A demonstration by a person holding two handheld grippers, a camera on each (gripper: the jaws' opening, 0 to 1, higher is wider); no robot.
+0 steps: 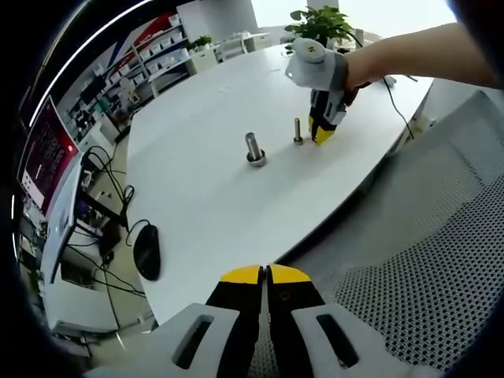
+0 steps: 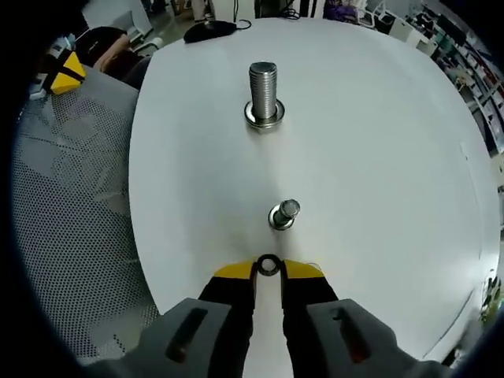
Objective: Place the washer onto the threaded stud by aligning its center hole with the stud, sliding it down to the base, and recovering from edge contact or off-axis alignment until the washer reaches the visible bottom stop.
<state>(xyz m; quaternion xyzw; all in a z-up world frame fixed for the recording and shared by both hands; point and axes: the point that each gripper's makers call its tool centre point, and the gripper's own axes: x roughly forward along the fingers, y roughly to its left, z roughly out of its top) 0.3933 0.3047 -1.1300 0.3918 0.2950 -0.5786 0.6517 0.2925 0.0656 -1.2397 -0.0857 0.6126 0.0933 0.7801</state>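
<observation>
left tongs (image 1: 265, 277) closed, empty | right tongs (image 1: 322, 135) beside small stud (image 1: 298, 131), grip unclear | large stud (image 1: 253, 148) apart

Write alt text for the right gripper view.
The right gripper pinches a small washer just short of a small threaded stud standing on a white table. Beyond stands a larger stud with a washer at its base.

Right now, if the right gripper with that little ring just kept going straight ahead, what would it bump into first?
Probably the small stud, standing right ahead of the right gripper, whose fingers pinch the washer. Farther along the same line stands the large stud. Height is hard to judge, so the gripper might pass above the small one.
</observation>
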